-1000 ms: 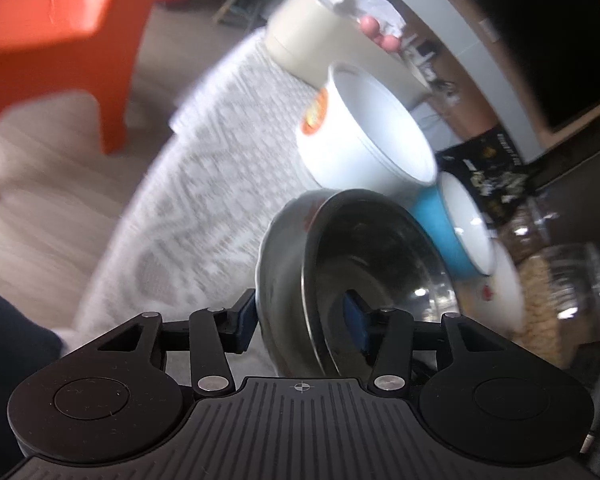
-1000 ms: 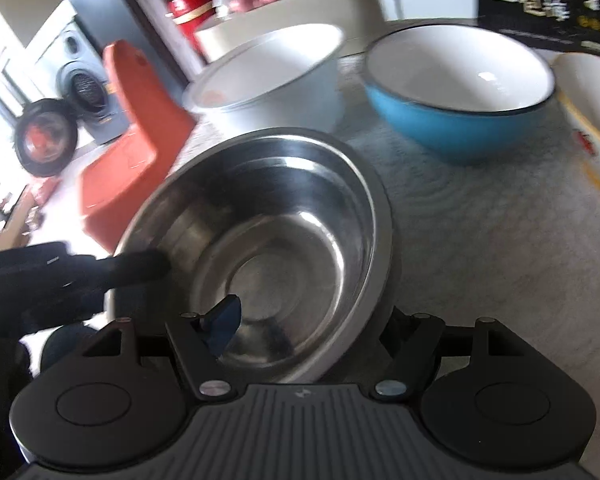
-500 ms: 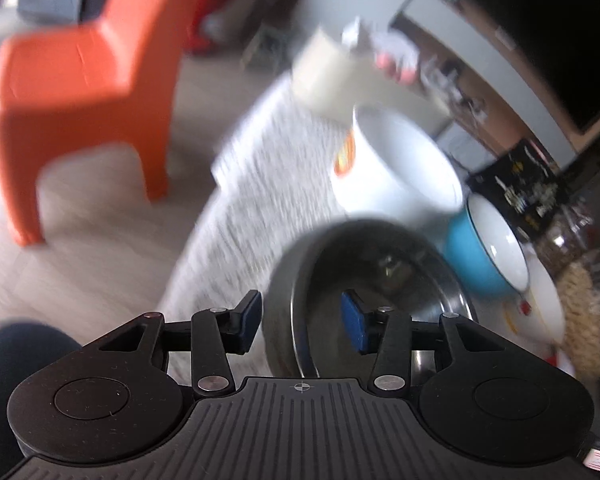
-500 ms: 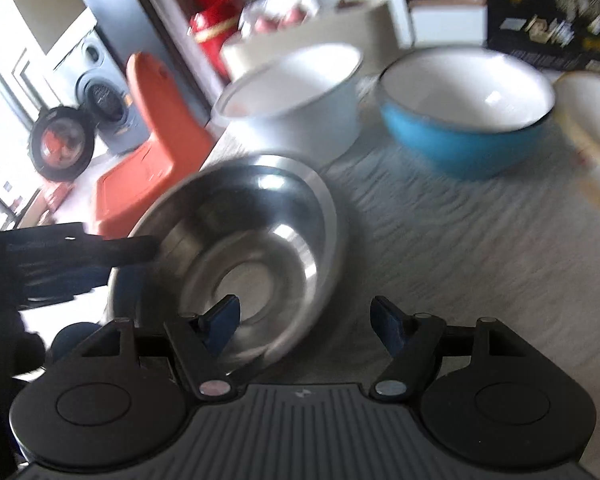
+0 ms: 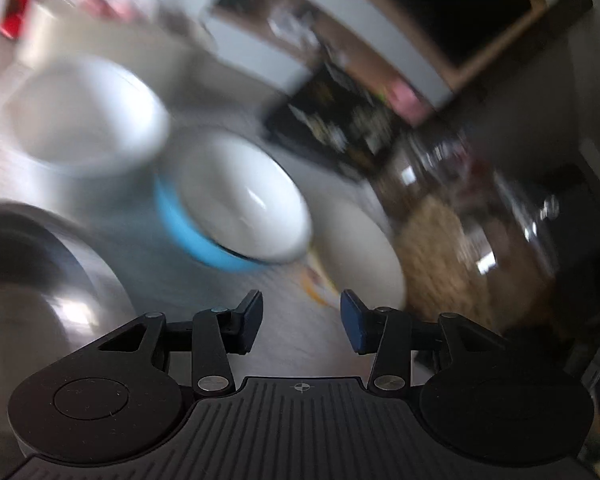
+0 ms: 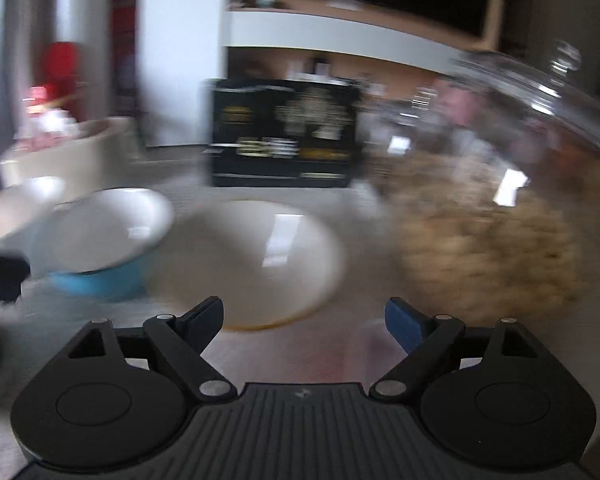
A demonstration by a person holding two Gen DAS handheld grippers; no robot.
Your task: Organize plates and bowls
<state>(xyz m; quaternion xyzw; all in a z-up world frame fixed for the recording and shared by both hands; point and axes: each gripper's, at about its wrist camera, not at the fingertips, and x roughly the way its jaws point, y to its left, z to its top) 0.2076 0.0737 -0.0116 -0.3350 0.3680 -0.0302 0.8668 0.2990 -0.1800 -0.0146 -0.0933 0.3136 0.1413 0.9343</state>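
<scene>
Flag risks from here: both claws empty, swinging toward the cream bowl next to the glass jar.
1. The big glass jar of cereal stands close beside the cream yellow-rimmed bowl; the right claw, jaws just opened wide, could clip it.
2. The blue bowl with white inside overlaps the white deep bowl in the left view; the left claw may nudge either.
3. Heavy motion blur; aim may be off.

Black left gripper (ribbed housing, silver screws) with blue pads
</scene>
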